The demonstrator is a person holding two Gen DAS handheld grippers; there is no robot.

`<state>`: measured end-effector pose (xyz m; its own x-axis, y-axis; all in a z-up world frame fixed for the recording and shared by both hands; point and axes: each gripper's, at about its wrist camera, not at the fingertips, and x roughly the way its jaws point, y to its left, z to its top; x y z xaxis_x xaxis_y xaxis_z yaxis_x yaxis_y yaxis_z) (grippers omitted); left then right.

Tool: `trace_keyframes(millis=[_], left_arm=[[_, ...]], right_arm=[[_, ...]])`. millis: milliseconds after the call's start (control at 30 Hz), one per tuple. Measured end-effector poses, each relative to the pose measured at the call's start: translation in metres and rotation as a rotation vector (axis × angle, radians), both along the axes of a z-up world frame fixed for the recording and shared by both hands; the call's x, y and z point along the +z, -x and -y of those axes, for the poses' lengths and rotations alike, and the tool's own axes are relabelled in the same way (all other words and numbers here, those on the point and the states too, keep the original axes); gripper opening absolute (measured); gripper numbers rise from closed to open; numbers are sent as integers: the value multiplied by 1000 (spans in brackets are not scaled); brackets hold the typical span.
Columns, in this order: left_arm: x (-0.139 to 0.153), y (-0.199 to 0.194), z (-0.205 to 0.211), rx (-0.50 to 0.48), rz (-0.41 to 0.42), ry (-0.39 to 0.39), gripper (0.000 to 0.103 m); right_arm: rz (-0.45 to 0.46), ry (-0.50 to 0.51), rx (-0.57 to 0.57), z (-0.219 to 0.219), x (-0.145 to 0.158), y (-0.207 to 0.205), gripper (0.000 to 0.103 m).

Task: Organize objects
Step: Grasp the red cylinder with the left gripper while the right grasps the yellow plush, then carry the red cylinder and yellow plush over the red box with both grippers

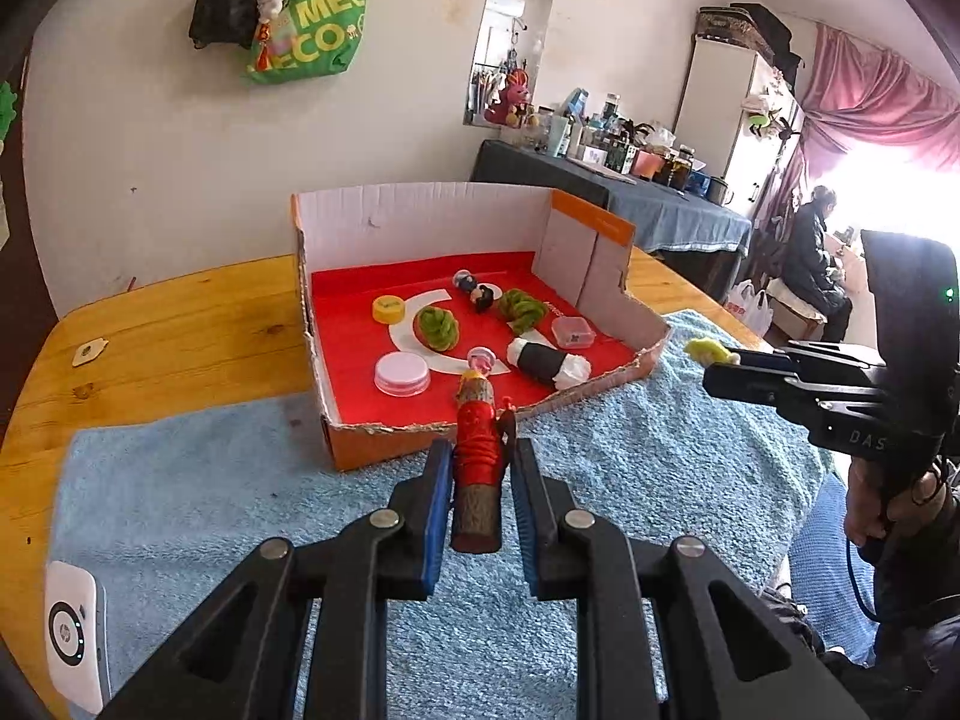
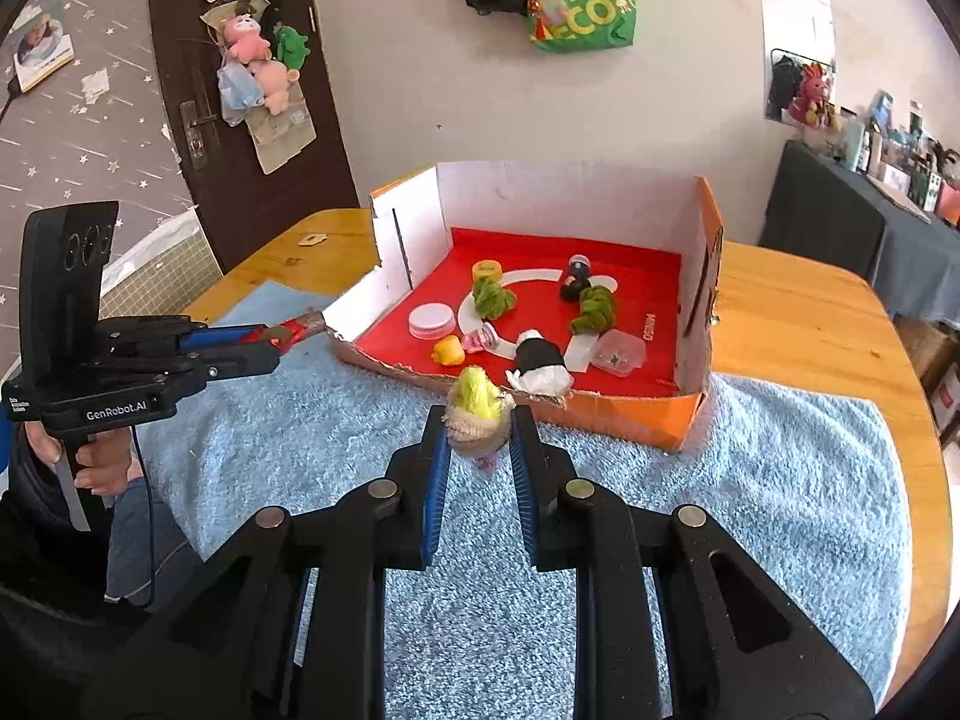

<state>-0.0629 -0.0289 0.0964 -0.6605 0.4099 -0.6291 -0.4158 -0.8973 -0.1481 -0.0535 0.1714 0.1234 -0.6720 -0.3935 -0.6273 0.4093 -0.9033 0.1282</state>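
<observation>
Green tote bag (image 1: 312,24) on wall, plush toys (image 2: 258,60) on door, pink curtain (image 1: 870,96), wall mirror (image 1: 510,42)

The rounded orange-yellow wooden counter (image 1: 180,324) fills the lower frame; a fluffy light-blue towel (image 1: 660,468) covers its near part; an open orange cardboard box with red floor (image 1: 372,450) sits mid-frame, front edge on the towel; a small beige tag (image 1: 89,351) lies left; a white rounded device (image 1: 75,636) sits lower left.

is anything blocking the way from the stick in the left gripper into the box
Nothing tall does. The left gripper holds the red-wrapped stick above the blue towel, just short of the cardboard box. Only the box's low torn front edge lies between. Inside, a white lid and other small items already occupy the red floor.
</observation>
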Motion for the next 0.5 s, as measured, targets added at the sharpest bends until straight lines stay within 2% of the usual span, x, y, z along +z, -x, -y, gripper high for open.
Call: trace_keyframes(millis=[500], left_arm=[[2,9,2,17,-7,-1,21]], right_arm=[[8,-15,0,-1,1,10,19]])
